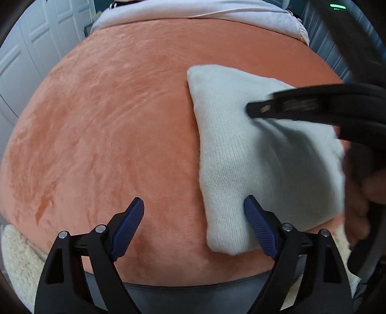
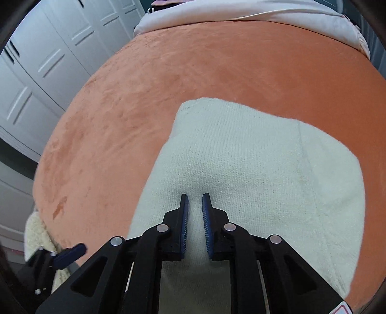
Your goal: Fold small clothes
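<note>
**Layout on the Bed**

The garment (image 1: pixel 243 154) lies on the blanket (image 1: pixel 115 135), right of centre in the left wrist view. The sheet (image 1: pixel 193 12) lies behind the blanket, at the far edge. The doors (image 2: pixel 48 67) stand to the left of the bed. The left gripper (image 1: pixel 194 212) straddles the garment's near left edge. The right gripper (image 2: pixel 195 205) sits over the garment's middle.

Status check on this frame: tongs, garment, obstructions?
Left tongs open, empty. Right tongs nearly closed over white knit garment, grip unclear. Orange blanket: no obstruction.
</note>
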`<state>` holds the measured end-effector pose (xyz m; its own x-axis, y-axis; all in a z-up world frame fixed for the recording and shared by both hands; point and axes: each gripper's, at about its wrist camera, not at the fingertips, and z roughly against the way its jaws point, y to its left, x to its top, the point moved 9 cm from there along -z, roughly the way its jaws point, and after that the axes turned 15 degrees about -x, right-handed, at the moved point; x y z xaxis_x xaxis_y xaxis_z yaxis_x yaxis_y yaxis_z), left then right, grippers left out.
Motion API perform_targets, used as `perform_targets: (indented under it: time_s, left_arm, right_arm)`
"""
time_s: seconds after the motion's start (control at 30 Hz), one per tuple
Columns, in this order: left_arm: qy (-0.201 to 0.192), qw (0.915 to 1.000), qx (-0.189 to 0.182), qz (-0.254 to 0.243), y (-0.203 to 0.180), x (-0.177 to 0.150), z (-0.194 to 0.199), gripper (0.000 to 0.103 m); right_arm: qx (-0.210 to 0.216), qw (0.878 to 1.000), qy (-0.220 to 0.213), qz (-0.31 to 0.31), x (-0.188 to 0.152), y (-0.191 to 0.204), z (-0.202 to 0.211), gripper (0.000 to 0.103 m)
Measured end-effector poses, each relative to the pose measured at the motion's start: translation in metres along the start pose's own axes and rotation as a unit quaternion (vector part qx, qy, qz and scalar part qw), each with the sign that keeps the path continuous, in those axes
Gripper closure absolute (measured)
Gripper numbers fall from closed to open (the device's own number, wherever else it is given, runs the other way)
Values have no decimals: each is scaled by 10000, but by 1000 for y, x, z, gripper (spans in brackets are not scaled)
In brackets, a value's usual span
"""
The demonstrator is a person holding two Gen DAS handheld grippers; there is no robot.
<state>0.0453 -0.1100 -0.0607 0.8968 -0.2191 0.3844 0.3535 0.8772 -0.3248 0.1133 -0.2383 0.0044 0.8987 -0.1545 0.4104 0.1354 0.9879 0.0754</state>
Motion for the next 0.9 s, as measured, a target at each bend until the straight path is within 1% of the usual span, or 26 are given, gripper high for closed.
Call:
perform_targets:
  time_s: [0.03,0.07,0.1,0.13,0.17,0.23,0.27,0.3,0.37,0.47,0.5,0.57,0.6,0.73,0.8,0.83,0.9]
  left_arm:
    - [-22,10000,-48,33,-2,1,3,21]
    - [-37,10000,-87,27,-4,2,5,21]
    - [-27,9999,-163,9,-9,3,8,21]
    - [-30,9997,-224,-3,-13,3,9,21]
    - [-53,9996,-264,-40,-19,3,11,21]
    - [-84,9994,-277,-174,-29,4,12,21]
    - [-75,9993,-261,-259,-35,4,11,21]
    - [-63,9991,-263,-325,-40,3,10,21]
    - [-6,9987,-251,-444,-49,0,5,21]
    - [121,9987,-206,-455,-53,-5,-4,21]
    - [153,9987,-161,-469,-53,-6,-7,21]
    - [206,9984,-13,-520,-50,-9,-11,21]
    - [219,9984,9,-513,-49,-11,-11,21]
    - [218,9986,40,-480,-47,-11,-9,21]
    - [202,9985,55,-502,-48,-11,-8,21]
    - [199,9984,76,-516,-48,-12,-9,21]
    - [254,9982,154,-522,-45,-14,-13,21]
  right_arm:
    - [-9,9994,-237,-240,-8,-20,18,87]
    - [-68,9981,-384,-472,-17,-36,29,83]
    - [-176,9956,-495,-772,-37,-60,43,73]
    - [-335,9924,-520,-1061,-57,-82,52,69]
    - [-534,9886,-457,-1335,-78,-103,57,69]
    - [-740,9825,-242,-1692,-110,-124,58,70]
    - [-808,9816,-166,-1725,-125,-130,59,71]
    - [-936,9819,-73,-1644,-139,-133,58,74]
    - [-1209,9821,199,-1432,-161,-139,46,74]
    - [-1427,9758,954,-1357,-195,-145,1,75]
    - [-1448,9745,1021,-1377,-199,-146,-5,75]
    - [-1372,9773,821,-1388,-191,-147,7,75]
    - [-1330,9788,672,-1409,-186,-148,17,75]
    - [-1433,9803,257,-1337,-173,-159,60,73]
    - [-1222,9817,-37,-1460,-164,-160,83,73]
    - [-1051,9824,-178,-1534,-159,-159,91,73]
    - [-847,9836,-243,-1574,-154,-153,91,73]
